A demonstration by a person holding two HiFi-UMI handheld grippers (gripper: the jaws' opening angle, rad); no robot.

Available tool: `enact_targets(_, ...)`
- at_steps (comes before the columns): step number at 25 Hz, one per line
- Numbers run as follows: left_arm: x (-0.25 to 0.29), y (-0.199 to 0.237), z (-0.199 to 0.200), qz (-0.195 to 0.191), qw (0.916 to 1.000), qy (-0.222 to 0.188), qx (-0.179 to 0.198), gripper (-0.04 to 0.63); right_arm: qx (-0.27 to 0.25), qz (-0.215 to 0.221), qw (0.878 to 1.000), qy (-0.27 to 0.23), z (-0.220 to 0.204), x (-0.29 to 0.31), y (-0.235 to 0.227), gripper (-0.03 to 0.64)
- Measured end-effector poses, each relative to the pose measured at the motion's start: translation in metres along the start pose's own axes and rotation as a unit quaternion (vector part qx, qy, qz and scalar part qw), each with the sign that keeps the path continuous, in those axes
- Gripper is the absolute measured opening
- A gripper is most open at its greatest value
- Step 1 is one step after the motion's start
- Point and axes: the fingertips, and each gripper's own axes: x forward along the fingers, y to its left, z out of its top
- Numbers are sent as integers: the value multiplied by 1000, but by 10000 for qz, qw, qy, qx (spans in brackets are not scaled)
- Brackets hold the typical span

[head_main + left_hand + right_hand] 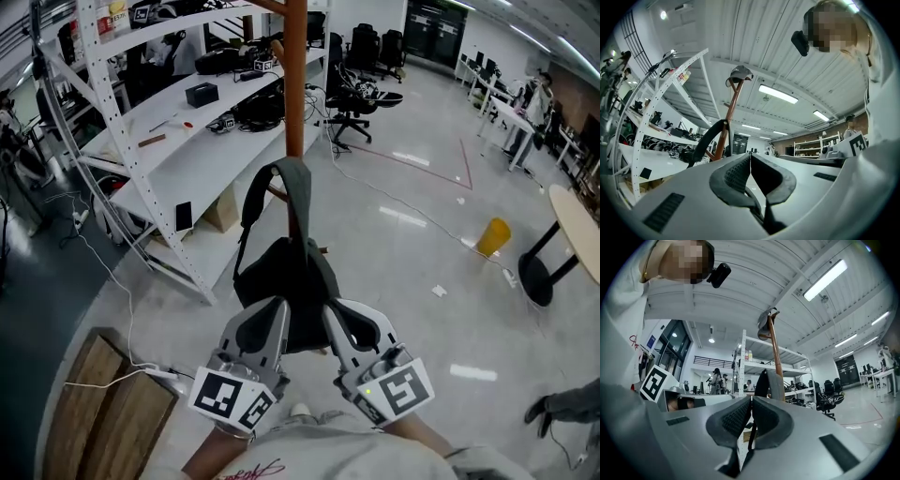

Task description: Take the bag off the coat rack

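The bag point(281, 281) hung by its strap point(289, 173) on the coat rack point(295, 84), soft and saggy, probably light. Left gripper point(277, 309) and right gripper point(335, 311) were both clenched on nothing, low by the bag. I'd grab the strap loop.

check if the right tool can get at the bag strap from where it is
Probably yes: the right tool sits just below the bag, with the strap straight ahead in its view and nothing between. Its jaws are shut and must open first.
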Motion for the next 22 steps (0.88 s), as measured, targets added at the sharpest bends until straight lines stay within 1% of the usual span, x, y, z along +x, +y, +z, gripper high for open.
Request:
enact_targets(4, 8, 5, -2, 42, 10000, 44, 60, 18, -26, 41, 10000, 55, -4, 4, -4, 20)
enact_targets(9, 23, 8, 0, 82, 9999, 80, 84, 19, -6, 98, 9999, 74, 1, 11, -15, 20)
enact_targets(13, 33, 14, 3, 222, 9997, 62, 37, 20, -58, 152, 9998, 131, 5, 16, -24, 21)
enact_targets(15, 39, 19, 6, 327, 9995, 2, 19, 20, -136, 192, 9997, 79, 8, 18, -28, 20)
enact_targets(16, 43, 21, 8, 359, 9993, -46, 2, 31, -179, 193, 9996, 84, 9, 18, -31, 20)
enact_targets(17, 48, 23, 10, 359, 9993, -82, -20, 151, -196, 179, 9996, 126, 9, 18, -34, 20)
enact_targets(18, 54, 25, 11, 336, 9994, -93, -29, 297, -193, 166, 9995, 165, 8, 18, -37, 20)
enact_targets(20, 66, 31, 15, 321, 9994, -113, 69, 306, -174, 179, 9996, 146, 7, 18, -41, 20)
enact_targets(22, 75, 37, 22, 397, 9987, -191, 251, 311, -128, 183, 9997, 123, 6, 19, -44, 20)
